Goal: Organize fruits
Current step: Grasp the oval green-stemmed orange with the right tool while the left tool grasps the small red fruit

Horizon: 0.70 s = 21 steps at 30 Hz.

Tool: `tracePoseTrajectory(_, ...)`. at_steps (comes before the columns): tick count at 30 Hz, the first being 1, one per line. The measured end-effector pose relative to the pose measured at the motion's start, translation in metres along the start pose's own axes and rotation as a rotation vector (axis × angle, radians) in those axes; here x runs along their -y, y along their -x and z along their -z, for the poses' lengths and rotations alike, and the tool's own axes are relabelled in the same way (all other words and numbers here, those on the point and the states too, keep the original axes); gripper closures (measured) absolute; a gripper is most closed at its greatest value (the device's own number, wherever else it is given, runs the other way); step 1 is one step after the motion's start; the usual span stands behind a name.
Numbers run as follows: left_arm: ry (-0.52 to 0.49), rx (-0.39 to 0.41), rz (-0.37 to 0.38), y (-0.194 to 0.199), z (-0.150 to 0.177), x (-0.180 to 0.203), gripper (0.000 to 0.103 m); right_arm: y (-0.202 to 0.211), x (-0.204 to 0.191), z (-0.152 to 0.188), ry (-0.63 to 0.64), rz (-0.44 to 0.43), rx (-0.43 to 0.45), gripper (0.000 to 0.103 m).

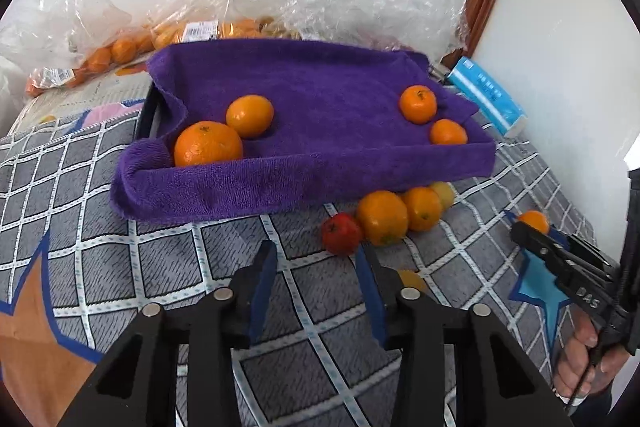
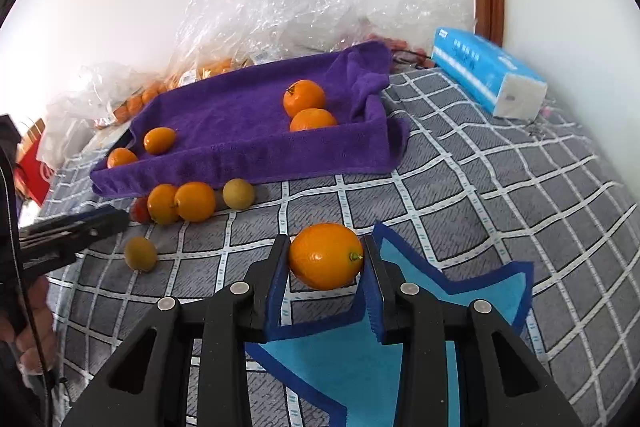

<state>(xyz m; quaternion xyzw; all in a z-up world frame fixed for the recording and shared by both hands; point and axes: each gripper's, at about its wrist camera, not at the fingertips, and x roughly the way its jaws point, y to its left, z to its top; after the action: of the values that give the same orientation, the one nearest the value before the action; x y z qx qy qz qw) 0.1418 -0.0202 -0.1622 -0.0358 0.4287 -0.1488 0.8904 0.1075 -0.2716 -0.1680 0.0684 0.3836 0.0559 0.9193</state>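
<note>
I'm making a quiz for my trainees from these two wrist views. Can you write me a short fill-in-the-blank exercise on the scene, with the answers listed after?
1. The right gripper has its jaws closed on an ____ fruit.
2. The tray is lined with a towel of ____ colour.
3. The number of fruits lying inside the tray is ____.
4. The left gripper hangs with its jaws open and holds ____.

Missing words: orange; purple; four; nothing
</note>
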Motion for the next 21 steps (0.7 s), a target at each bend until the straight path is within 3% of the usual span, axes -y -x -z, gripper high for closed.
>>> tracePoseTrajectory(21,-0.074,-0.016,0.010,-0.026,-0.018,0.014,0.069,-0.006,0.009,-0.001,-0.046,-0.066,-0.027,0.068)
